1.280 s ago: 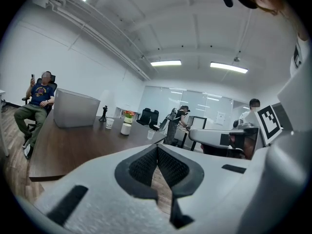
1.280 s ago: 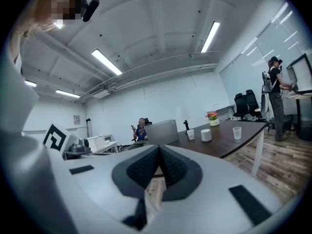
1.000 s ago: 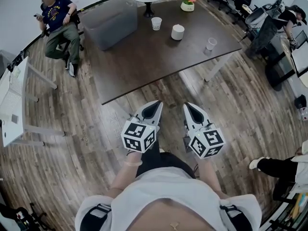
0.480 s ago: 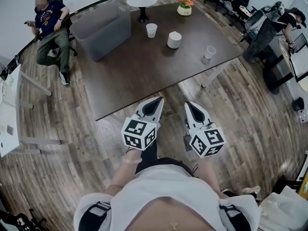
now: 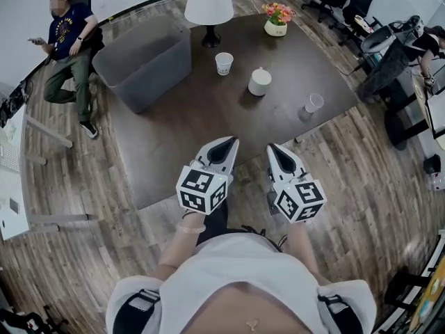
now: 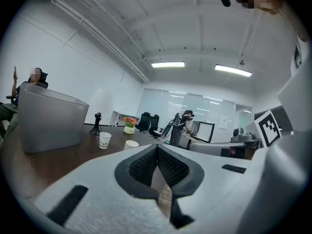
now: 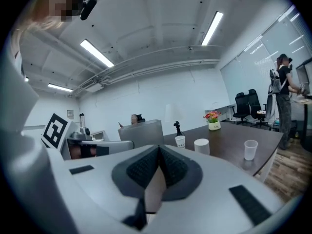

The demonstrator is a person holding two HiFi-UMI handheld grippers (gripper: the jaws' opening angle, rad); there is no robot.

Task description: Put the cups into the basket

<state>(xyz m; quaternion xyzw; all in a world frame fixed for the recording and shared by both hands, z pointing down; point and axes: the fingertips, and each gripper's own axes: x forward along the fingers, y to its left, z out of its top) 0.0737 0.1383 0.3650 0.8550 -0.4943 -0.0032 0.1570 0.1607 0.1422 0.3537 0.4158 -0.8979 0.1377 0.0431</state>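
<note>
a wood-plank floor (image 5: 361, 158) runs across the room, and on it stands a wide dark brown table (image 5: 201, 124), its near edge just ahead of the person holding the tongs; on the table's far left corner sits the grey basket (image 5: 142, 61), a deep plastic tub standing upright; a seated person (image 5: 69, 33) in a dark shirt is in a chair beyond the basket, off the table's left end; a white-shaded lamp (image 5: 208, 5) stands at the table's far edge, just right of the basket; the left gripper (image 5: 224, 147) and the right gripper (image 5: 278, 155) are held side by side over the table's near edge, both pointing across the table, well apart from every cup; in each gripper's own view the two dark ribbed pads meet at the tip, so both pairs of jaws are closed with nothing between them; three cups stand on the table, all outside the basket; the squat white cup (image 5: 260, 82) is near the middle and is the widest of the three; the paper cup (image 5: 224, 62) stands left of it and further back, nearer the lamp and the basket; the clear plastic cup (image 5: 313, 103) stands alone near the table's right edge; a small pot of flowers (image 5: 277, 19) sits at the far right corner, behind the cups.
</note>
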